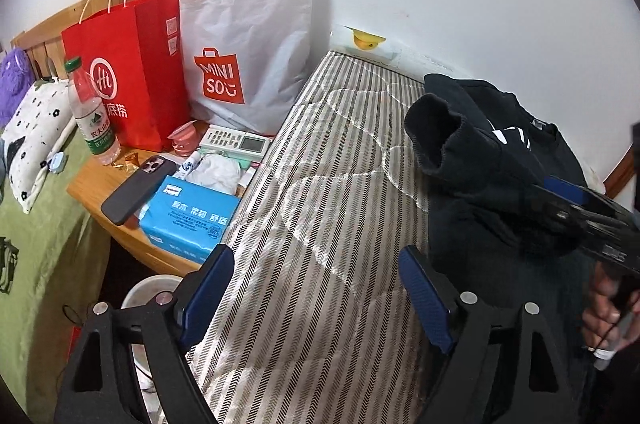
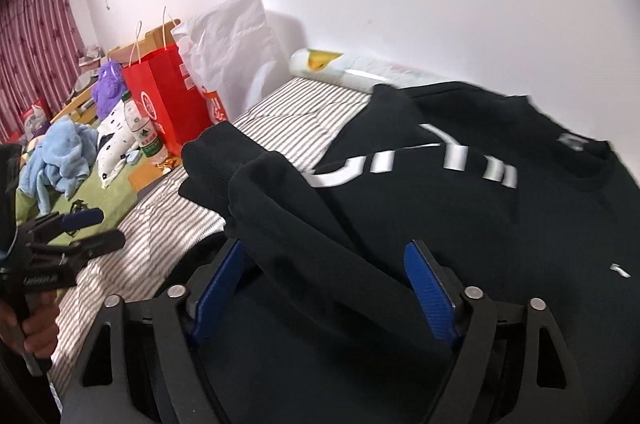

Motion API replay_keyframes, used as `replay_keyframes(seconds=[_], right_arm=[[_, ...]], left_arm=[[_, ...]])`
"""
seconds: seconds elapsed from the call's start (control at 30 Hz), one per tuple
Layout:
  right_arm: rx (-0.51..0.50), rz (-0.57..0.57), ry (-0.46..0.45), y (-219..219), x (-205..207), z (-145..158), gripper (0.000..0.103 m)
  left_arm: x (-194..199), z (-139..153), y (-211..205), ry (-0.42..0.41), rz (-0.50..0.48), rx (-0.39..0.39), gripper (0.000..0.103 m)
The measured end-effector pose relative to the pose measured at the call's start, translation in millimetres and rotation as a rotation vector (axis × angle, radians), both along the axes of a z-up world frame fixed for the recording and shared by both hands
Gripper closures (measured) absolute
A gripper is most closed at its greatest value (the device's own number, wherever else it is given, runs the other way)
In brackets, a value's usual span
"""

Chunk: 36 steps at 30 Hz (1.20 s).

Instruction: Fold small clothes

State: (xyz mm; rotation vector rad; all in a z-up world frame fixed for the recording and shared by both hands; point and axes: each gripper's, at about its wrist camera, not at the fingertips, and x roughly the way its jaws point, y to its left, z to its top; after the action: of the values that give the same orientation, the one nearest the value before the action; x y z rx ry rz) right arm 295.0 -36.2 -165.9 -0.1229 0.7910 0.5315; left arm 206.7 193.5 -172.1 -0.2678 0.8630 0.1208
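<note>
A black sweatshirt (image 2: 460, 192) with white lettering lies on the striped mattress (image 1: 320, 184); it also shows in the left wrist view (image 1: 492, 184) at the right. One sleeve with its ribbed cuff (image 2: 212, 160) is folded across the body and runs between the blue pads of my right gripper (image 2: 326, 272), whose jaws stand wide apart around it. In the left wrist view the right gripper (image 1: 576, 202) reaches onto the sweatshirt. My left gripper (image 1: 316, 284) is open and empty above the bare mattress, left of the sweatshirt; in the right wrist view it (image 2: 92, 228) hovers at the bed's left edge.
A wooden bedside table (image 1: 92, 184) left of the mattress holds a red paper bag (image 1: 128, 72), a grey Miniso bag (image 1: 248, 44), a water bottle (image 1: 90, 112), a phone (image 1: 136, 190), a blue tissue pack (image 1: 192, 220) and a remote (image 1: 236, 142). A white bin (image 1: 148, 292) stands below. The wall is behind.
</note>
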Motion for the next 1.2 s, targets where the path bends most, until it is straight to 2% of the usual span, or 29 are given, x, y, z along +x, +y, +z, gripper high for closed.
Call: replay_keyframes(seconds=[0.03,0.07,0.13,0.17,0.23,0.3,0.37,0.47,0.6,0.73,0.87,0.93,1.03,1.13,1.17,1.2], right_arm=[[-0.010,0.007,-0.004,7,4,-4,0.034],[-0.026,0.014,-0.015,14,7,-8,0.044],[-0.064,0.019,-0.069,22,10,-12,0.070],[-0.069,0.012,-0.082,22,12,-12,0.098],[-0.030,-0.022,-0.090,10,12,-4,0.098],[0.058,-0.054,-0.120,-16,3,14,0.098],[0.093,-0.108,-0.178,-44,-9,33,0.098],[0.095,-0.190,-0.228,-83,-22,51,0.098],[0.085,-0.285,-0.256,-130,-34,60,0.098],[0.106,-0.411,-0.256,-187,-54,56,0.098],[0.120,-0.528,-0.159,-244,-65,25,0.098],[0.114,-0.550,-0.096,-264,-70,9,0.097],[0.118,-0.552,-0.030,-282,-76,-9,0.091],[0.132,-0.544,-0.023,-293,-83,-11,0.082],[0.127,-0.555,-0.033,-295,-85,-9,0.069],[0.116,-0.575,-0.056,-297,-87,-6,0.048]], left_arm=[[0,-1,-1,-0.004,-0.005,-0.011,0.020],[1,-2,-2,-0.007,-0.011,-0.023,0.020],[6,-3,-8,-0.011,-0.015,-0.045,0.020],[10,-4,-13,-0.014,-0.028,-0.062,0.020],[15,-4,-24,-0.017,-0.057,-0.082,0.020],[20,-3,-38,-0.028,-0.103,-0.109,0.020],[26,-5,-49,-0.017,-0.134,-0.132,0.020],[33,-11,-65,0.009,-0.135,-0.069,0.020],[40,-17,-80,0.048,-0.127,-0.013,0.020],[45,-22,-85,0.073,-0.120,0.005,0.020],[48,-24,-91,0.083,-0.120,0.015,0.020],[50,-23,-94,0.079,-0.125,0.017,0.020],[54,-21,-97,0.071,-0.131,0.022,0.020],[59,-19,-102,0.067,-0.136,0.046,0.020],[62,-20,-104,0.069,-0.136,0.052,0.020],[64,-20,-105,0.070,-0.137,0.057,0.020]])
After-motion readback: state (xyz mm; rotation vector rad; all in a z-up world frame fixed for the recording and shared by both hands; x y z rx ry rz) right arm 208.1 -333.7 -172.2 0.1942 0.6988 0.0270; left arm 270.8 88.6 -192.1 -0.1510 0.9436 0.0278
